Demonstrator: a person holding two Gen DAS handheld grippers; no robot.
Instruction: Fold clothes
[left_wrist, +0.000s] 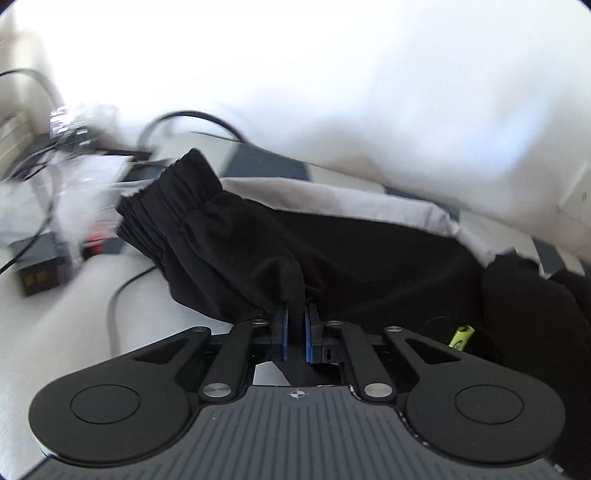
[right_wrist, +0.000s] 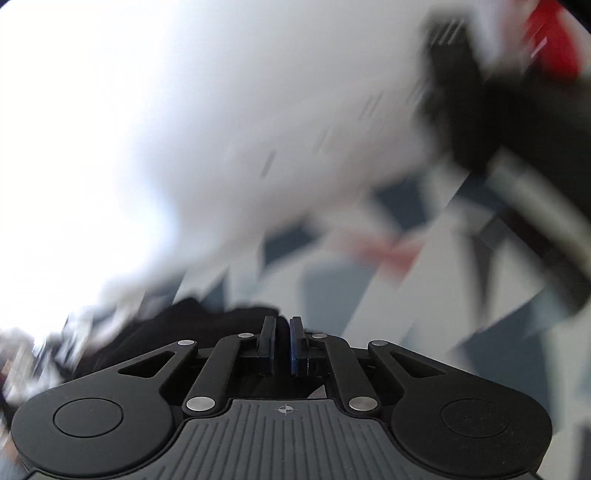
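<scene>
Left tongs (left_wrist: 295, 328) clamped narrow on a pinched fold of black fabric garment (left_wrist: 258, 236), elastic waistband (left_wrist: 173, 188) lifted toward the far left. Beyond, grey-and-white patterned cover (left_wrist: 332, 199) under the garment; black cables (left_wrist: 192, 118) and small dark box (left_wrist: 38, 264) at the left edge. Right tongs (right_wrist: 282, 339) nearly closed, black cloth just behind; grip not discernible through blur.

Left wrist camera sits low behind its jaws, looking forward along them, very close on the black shorts (left_wrist: 295, 240) spread over a pale surface; right wrist camera rides the same way, tilted upward, heavily blurred; both catch black cloth (right_wrist: 207, 325) right at the jaws.
</scene>
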